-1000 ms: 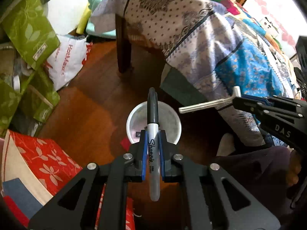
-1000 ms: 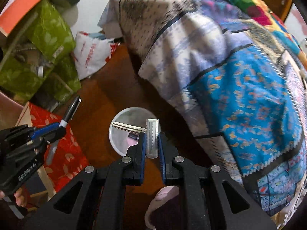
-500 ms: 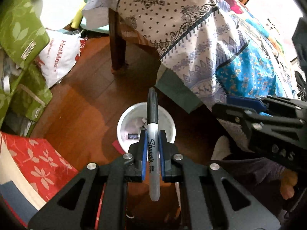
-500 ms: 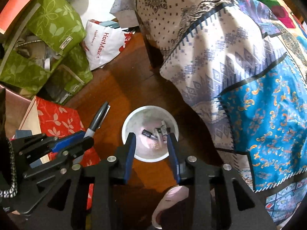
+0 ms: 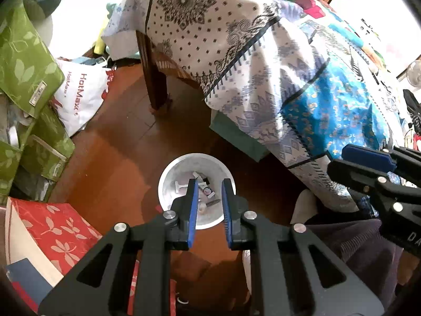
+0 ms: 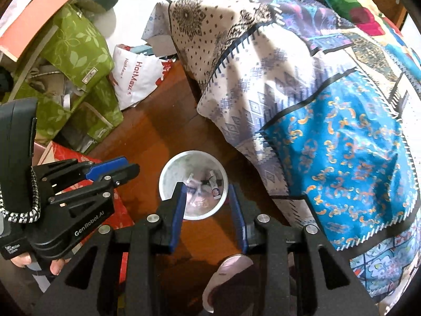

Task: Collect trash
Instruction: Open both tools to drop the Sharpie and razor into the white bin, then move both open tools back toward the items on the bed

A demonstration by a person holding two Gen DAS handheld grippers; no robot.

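- White plastic bin (image 5: 168, 181), round and open-topped, stands on the brown wooden floor (image 5: 115, 152) at lower centre of both wrist views; small scraps of trash (image 5: 204, 184) lie on its bottom, too small to name one by one.
- Left gripper (image 5: 208, 184): seen from its own camera, the two blue-padded fingers (image 5: 193, 205) stand apart with nothing between them, framing the bin's inside. In the right wrist view the same tool (image 6: 115, 169) sits at centre left, just beside the bin's rim; from that side its gap cannot be judged.
- Right gripper (image 6: 208, 192): its fingers are spread wide and hold nothing, one tip over each side of the bin's near rim. In the left wrist view it enters from the right edge of the frame (image 5: 347, 158), well apart from the bin.
- Patterned bedspread (image 5: 263, 52), white, grey and bright blue, drapes over a bed and fills the upper right of both views; a dark wooden bed leg (image 5: 155, 84) shows under it.
- Green leaf-print bags (image 5: 23, 60) are piled at upper left, with a white "HotMax" bag (image 5: 79, 97) beside them on the floor.
- Red floral box (image 5: 52, 229) lies at lower left, near the bin.
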